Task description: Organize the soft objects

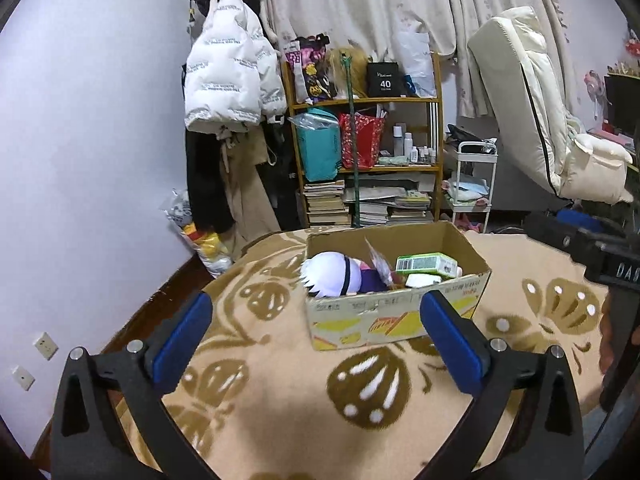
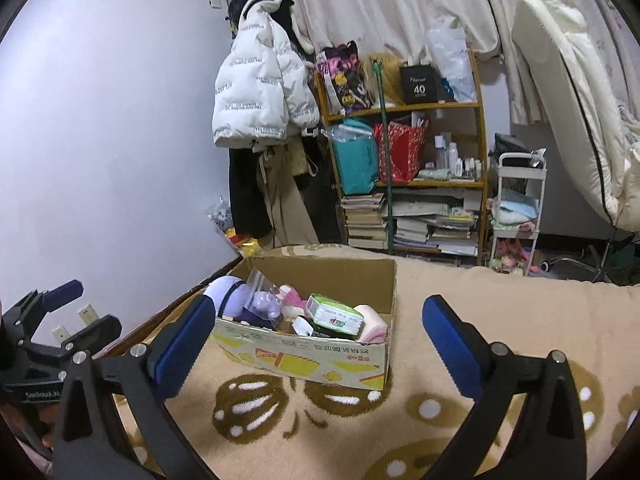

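Observation:
A cardboard box (image 1: 360, 316) stands on a beige blanket with brown butterflies (image 1: 280, 380); it also shows in the right wrist view (image 2: 320, 360). Inside lie a white-haired plush doll (image 1: 332, 278), a green tissue pack (image 1: 426, 265) and other soft items; the right wrist view shows the doll (image 2: 224, 292), a purple plush (image 2: 266, 304), the green pack (image 2: 336, 314) and a pink item (image 2: 372, 324). My left gripper (image 1: 316, 308) is open and empty, just short of the box's near wall. My right gripper (image 2: 316, 312) is open and empty, near the box's front.
A wooden shelf (image 1: 366, 148) with bags, bottles and books stands behind. A white jacket (image 1: 232, 76) hangs at the left. A white cart (image 1: 474, 184) and a tilted mattress (image 1: 532, 100) are on the right. The left gripper shows at the right view's left edge (image 2: 52, 320).

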The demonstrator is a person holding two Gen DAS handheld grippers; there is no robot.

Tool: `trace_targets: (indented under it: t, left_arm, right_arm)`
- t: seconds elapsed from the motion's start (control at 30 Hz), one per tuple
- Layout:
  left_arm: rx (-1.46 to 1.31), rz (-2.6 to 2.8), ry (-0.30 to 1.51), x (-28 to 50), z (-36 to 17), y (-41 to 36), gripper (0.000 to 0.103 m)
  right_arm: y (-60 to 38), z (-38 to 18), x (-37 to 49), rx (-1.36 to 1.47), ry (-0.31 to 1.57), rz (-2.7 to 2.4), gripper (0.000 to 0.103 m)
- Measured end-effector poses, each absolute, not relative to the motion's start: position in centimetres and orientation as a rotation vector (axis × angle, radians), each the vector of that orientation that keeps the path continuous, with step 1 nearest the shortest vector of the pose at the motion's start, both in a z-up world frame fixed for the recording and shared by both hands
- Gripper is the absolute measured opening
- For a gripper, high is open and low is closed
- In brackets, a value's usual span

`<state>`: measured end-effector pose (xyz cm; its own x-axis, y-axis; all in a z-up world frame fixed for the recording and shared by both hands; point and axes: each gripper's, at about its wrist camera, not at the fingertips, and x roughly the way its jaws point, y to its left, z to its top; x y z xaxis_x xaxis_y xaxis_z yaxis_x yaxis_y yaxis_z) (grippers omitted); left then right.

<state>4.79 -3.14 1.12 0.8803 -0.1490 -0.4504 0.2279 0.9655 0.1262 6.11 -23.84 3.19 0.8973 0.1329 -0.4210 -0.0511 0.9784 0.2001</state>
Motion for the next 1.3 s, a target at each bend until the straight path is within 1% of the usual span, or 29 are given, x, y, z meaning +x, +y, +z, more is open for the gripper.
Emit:
trace_targets:
  t: [0.23,0.37,0.6,1.07,1.3]
  left_arm:
    - [0.167,-0.209,0.441,2.2,1.5,-2.3,0.103]
    - [0.177,-0.196,0.427,0.7,1.3,-2.0,0.103]
    - [0.195,-0.176,0.391,-0.9,0.7,-1.9,0.103]
    - [0.177,-0.166,0.446,0.7,-0.7,-2.0,0.102]
    - [0.178,-0.166,0.446,0.9,-1.0,-2.3,0.102]
  right_arm:
    - [-23.4,5.0,2.5,0.137,0.397,0.074,0.103]
    - [-23.8,5.7,0.6,0.184,0.363,0.080,0.103]
    - [-23.8,6.0,-1.8,0.184,0.337,0.076,0.103]
    - [-23.9,4.7,-1.4,0.171,0.367,0.062,0.103]
    - [-24.2,4.3,-0.7,0.181,0.371,0.046,0.103]
